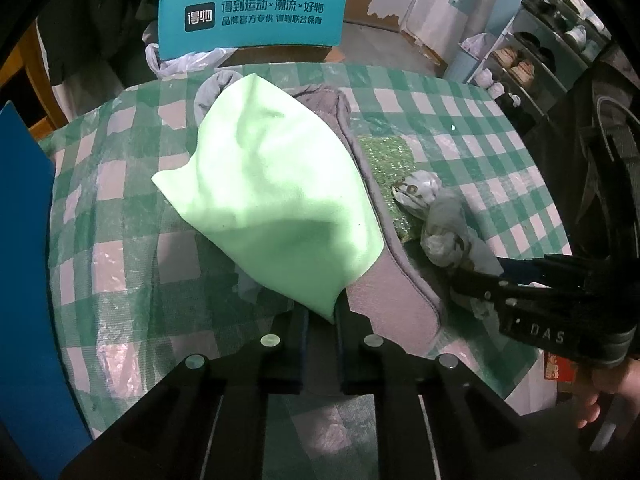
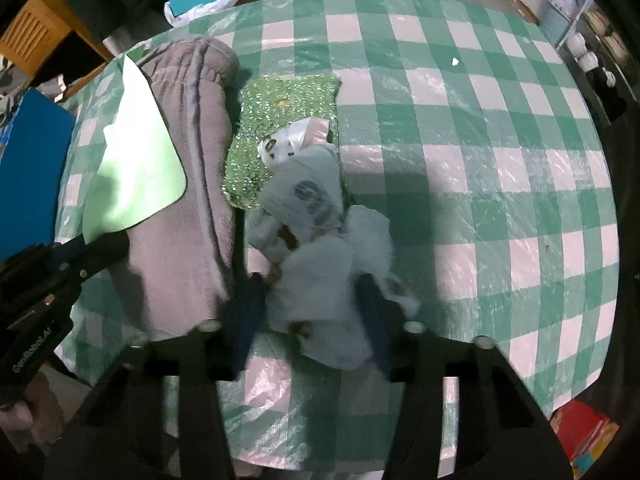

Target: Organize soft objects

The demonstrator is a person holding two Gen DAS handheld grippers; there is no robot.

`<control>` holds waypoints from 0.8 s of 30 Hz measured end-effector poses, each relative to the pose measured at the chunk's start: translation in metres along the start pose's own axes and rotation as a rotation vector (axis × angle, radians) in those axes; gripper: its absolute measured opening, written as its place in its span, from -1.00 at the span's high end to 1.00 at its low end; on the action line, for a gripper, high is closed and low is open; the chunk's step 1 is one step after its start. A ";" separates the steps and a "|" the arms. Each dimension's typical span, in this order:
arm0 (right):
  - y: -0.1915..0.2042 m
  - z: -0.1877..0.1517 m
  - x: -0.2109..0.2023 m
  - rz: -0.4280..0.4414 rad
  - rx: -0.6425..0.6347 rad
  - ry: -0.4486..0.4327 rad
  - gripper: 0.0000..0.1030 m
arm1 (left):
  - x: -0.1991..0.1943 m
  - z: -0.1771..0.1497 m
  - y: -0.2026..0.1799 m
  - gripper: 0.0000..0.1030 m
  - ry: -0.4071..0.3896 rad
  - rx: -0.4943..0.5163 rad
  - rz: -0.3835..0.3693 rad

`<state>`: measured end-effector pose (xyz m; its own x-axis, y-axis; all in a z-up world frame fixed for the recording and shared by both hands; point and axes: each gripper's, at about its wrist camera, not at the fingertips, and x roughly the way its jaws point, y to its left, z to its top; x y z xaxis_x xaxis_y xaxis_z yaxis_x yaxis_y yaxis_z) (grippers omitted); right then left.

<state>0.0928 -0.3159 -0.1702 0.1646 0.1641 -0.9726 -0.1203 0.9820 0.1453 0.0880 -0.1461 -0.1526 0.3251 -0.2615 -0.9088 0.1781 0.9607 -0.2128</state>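
A light green cloth lies across a grey towel on the green-checked table. My left gripper is shut on the cloth's near corner. To the right a crumpled pale plastic bag bundle rests partly on a glittery green pad. In the right wrist view my right gripper has its fingers pressed against both sides of the bag bundle, with the pad beyond it. The towel and green cloth lie to its left, where the left gripper pinches the cloth.
A teal chair back with white lettering stands past the table's far edge. A blue board is at the left. A shoe rack stands far right. A red package lies below the near right table edge.
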 end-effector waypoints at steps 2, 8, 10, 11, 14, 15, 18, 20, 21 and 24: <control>0.000 0.000 -0.002 0.002 0.002 -0.004 0.46 | -0.003 0.000 0.002 0.81 -0.006 -0.003 -0.001; -0.001 -0.001 -0.013 0.001 -0.001 -0.037 0.66 | -0.012 -0.003 0.012 0.84 -0.011 -0.031 -0.012; 0.000 -0.002 -0.016 0.002 -0.003 -0.044 0.68 | -0.016 -0.004 0.016 0.84 -0.016 -0.043 -0.019; 0.000 -0.002 -0.018 0.002 -0.004 -0.046 0.68 | -0.018 -0.004 0.018 0.84 -0.019 -0.048 -0.020; 0.000 -0.002 -0.019 -0.002 -0.005 -0.050 0.68 | -0.024 -0.006 0.022 0.84 -0.020 -0.061 -0.031; 0.000 -0.003 -0.020 -0.002 -0.006 -0.048 0.68 | -0.025 -0.007 0.024 0.84 -0.018 -0.066 -0.038; -0.001 -0.005 -0.021 -0.004 -0.004 -0.040 0.68 | -0.025 -0.011 0.027 0.84 0.009 -0.077 -0.060; 0.001 -0.005 -0.020 -0.001 -0.005 -0.033 0.68 | -0.020 -0.016 0.028 0.84 0.035 -0.081 -0.059; 0.002 -0.006 -0.020 0.000 -0.006 -0.031 0.68 | -0.018 -0.019 0.027 0.84 0.042 -0.082 -0.061; 0.005 -0.008 -0.021 -0.001 -0.013 -0.030 0.68 | -0.012 -0.027 0.025 0.84 0.074 -0.084 -0.077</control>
<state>0.0810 -0.3148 -0.1502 0.1939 0.1659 -0.9669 -0.1329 0.9810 0.1417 0.0633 -0.1161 -0.1574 0.2432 -0.3303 -0.9120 0.1208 0.9432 -0.3094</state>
